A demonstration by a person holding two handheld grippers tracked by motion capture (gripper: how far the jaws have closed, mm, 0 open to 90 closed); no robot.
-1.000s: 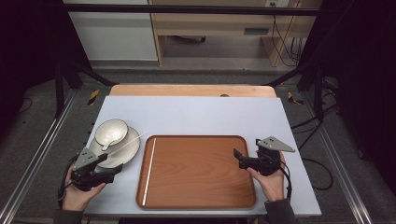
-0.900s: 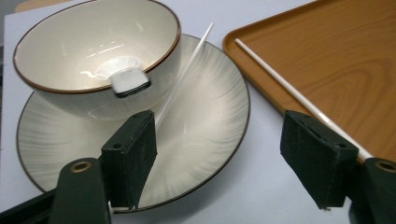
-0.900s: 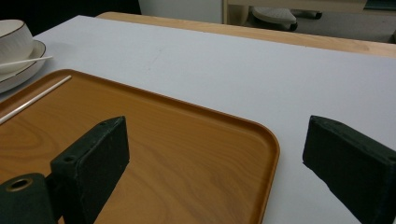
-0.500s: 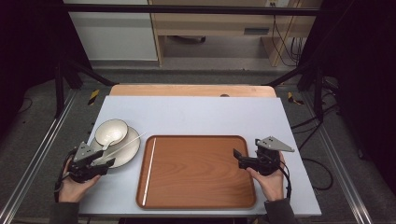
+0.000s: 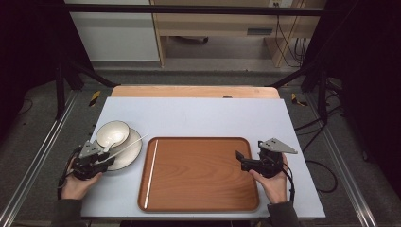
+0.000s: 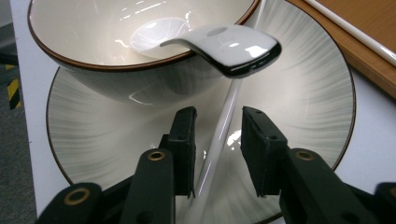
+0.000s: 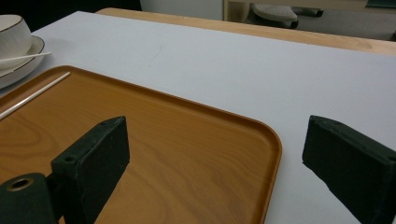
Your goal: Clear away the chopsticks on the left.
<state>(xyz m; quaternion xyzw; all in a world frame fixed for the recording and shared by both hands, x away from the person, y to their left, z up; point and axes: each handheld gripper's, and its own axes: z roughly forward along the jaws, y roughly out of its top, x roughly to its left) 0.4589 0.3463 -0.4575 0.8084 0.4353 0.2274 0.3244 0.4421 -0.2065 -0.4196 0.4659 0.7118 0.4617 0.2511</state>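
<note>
High view, item one: I log the pale grey table (image 5: 198, 116), its wooden far edge showing beyond the mat. Item two: a brown wooden tray (image 5: 198, 172) lies flat at the near centre of the table, with one white chopstick (image 5: 151, 172) resting along its left inner side, parallel to that rim. Item three: a cream plate (image 5: 128, 153) with a dark rim sits just left of the tray, apart from it. Item four: a cream bowl (image 5: 112, 133) with a brown rim stands on the far-left part of that plate. Item five: a white ceramic spoon (image 6: 224, 44) rests in the bowl, its handle hanging out over the rim toward my left gripper view. Item six: a second white chopstick (image 6: 224, 126) lies slanting across the plate, its tip reaching toward the tray. Item seven: my left gripper (image 6: 217, 140) is low over the near edge of the plate, jaws set narrowly apart on either side of this chopstick; I see a gap on both sides, so they are not closed on it. Item eight: my right gripper (image 5: 243, 161) hangs at the tray's right edge, pointing left over the rim, and in the right gripper view its jaws stand wide apart with nothing between them.
</note>
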